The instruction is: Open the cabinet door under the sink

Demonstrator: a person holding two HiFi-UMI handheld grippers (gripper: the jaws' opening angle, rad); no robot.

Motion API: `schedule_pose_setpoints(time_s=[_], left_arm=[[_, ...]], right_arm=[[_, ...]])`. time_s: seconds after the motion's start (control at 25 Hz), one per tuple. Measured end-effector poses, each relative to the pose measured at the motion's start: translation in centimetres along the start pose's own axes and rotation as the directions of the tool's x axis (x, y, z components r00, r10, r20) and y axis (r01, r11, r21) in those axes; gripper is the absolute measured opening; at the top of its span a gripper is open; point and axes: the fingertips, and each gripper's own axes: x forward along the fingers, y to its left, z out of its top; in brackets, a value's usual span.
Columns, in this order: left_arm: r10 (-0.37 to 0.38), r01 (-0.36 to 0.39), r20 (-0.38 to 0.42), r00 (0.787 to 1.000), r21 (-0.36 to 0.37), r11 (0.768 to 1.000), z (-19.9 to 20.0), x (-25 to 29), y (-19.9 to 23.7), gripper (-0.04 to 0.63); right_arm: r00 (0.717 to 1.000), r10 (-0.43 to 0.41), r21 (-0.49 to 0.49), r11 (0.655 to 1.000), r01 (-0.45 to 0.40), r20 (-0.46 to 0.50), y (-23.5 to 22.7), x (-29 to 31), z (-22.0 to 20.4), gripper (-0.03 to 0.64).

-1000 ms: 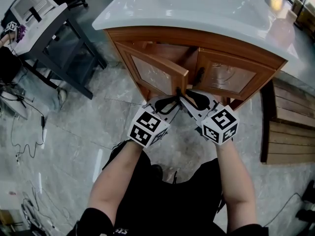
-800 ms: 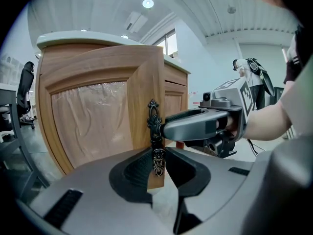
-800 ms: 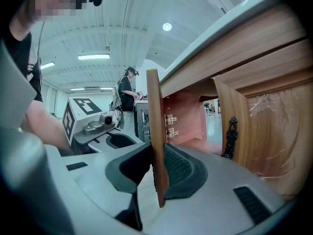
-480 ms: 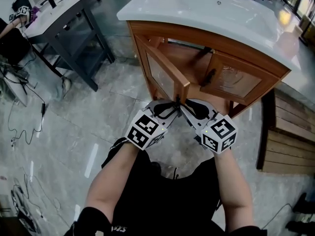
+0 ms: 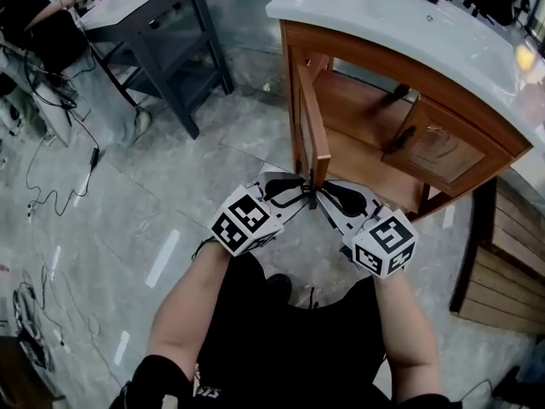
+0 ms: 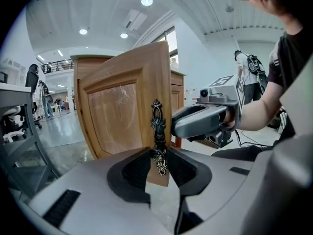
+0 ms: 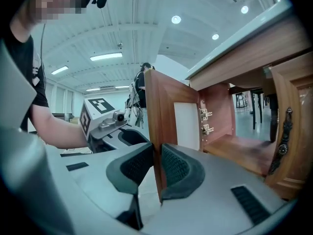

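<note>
Cabinet door (image 5: pixel 313 126) under the sink (image 5: pixel 400 15) stands swung wide, edge toward the person; left tongs (image 6: pixel 159 153) are opening around its ornate handle (image 6: pixel 156 126), probably letting go, while right tongs (image 7: pixel 157 155) close onto its free edge to steady it. Only the right gripper view shows the inner hinges (image 7: pixel 205 121); only the left shows this handle's face

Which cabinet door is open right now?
The left door in the head view, swung out wide; the right door looks shut.
</note>
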Motion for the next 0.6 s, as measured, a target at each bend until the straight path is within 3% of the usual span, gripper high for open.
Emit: schedule_pose_setpoints(time_s=[0.32,0.52,0.6], left_arm=[[0.116,-0.115,0.001,0.993,-0.043,0.992,-2.5,-4.5,2.8,0.120],[0.224,-0.218,0.022,0.974,-0.156,0.963,-4.1,-6.5,4.8,0.109],[0.251,-0.245,0.018,0.968,-0.161,0.956,-4.4,-7.2,5.2,0.109]], right_arm=[[0.994,0.106,0.020,0.994,-0.106,0.026,3.2,4.2,0.1,0.066],[0.986,0.162,0.030,0.986,-0.163,0.035,4.3,6.6,0.5,0.060],[0.984,0.170,0.043,0.984,-0.172,0.048,4.7,7.2,0.6,0.060]])
